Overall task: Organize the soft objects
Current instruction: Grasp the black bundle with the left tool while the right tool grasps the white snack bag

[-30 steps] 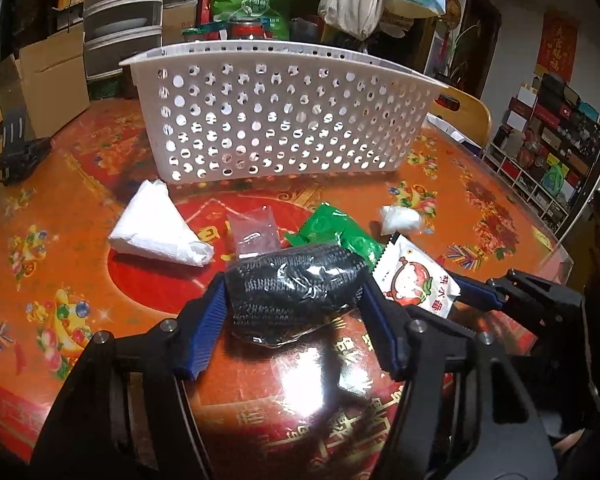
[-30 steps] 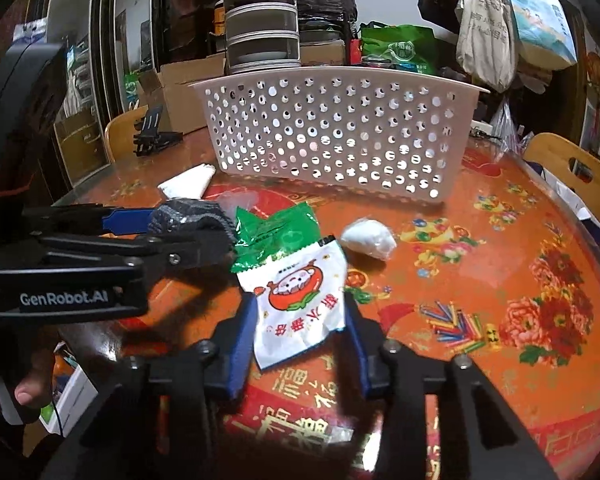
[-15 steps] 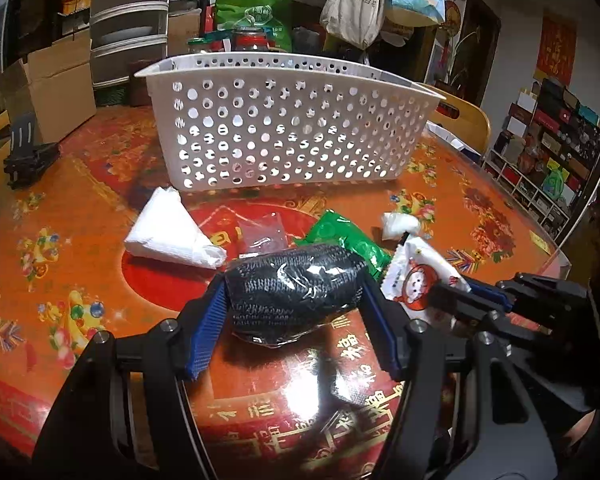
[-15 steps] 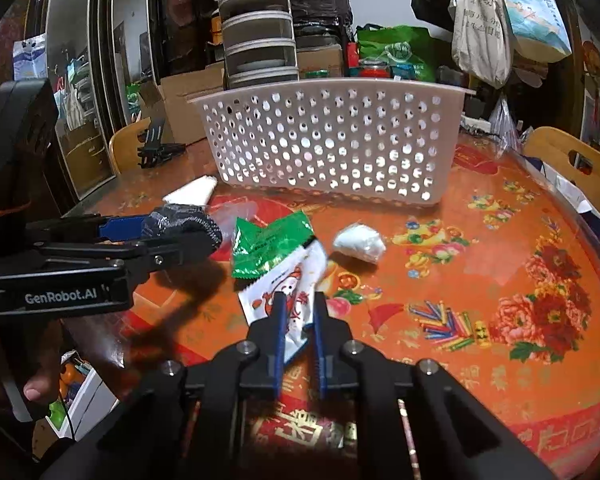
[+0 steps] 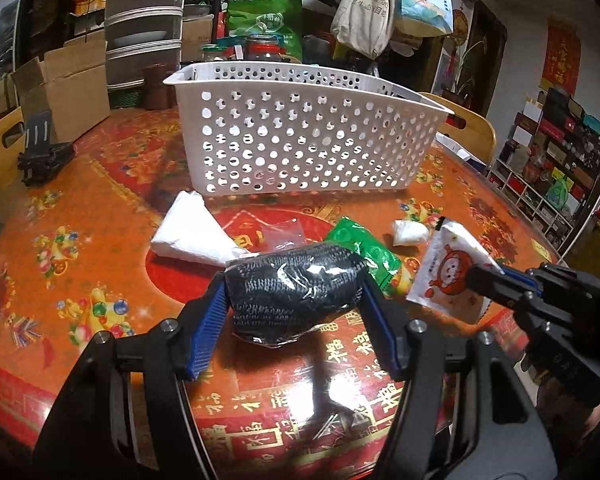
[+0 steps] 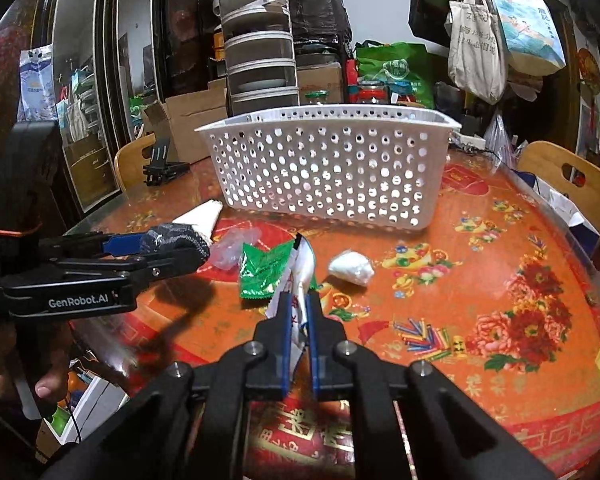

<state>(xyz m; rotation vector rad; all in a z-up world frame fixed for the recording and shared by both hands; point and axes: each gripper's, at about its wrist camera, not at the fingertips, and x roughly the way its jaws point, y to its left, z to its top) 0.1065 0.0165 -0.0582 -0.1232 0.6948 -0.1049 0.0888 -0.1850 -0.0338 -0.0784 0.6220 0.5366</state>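
Observation:
My left gripper [image 5: 294,300] is shut on a black wrapped roll [image 5: 294,286] and holds it above the table; the roll also shows in the right wrist view [image 6: 176,238]. My right gripper [image 6: 298,312] is shut on a white snack packet with a red cartoon [image 6: 302,272], lifted off the table; the packet shows in the left wrist view [image 5: 446,266]. The white perforated basket [image 5: 312,136] stands behind, also in the right wrist view [image 6: 328,168]. A green packet [image 5: 364,246], a white folded cloth [image 5: 188,232], a small white bundle [image 5: 410,232] and a clear bag [image 5: 280,234] lie on the table.
The round table [image 5: 80,220] has an orange-red patterned cover. A black stand [image 5: 40,152] sits at far left. Cardboard boxes [image 5: 64,92], stacked drawers [image 5: 144,32], hanging bags and wooden chairs [image 6: 568,180] surround the table.
My right gripper closed on the white snack packet and lifted it off the table. My left gripper kept the black roll and rose and drew back from the basket.

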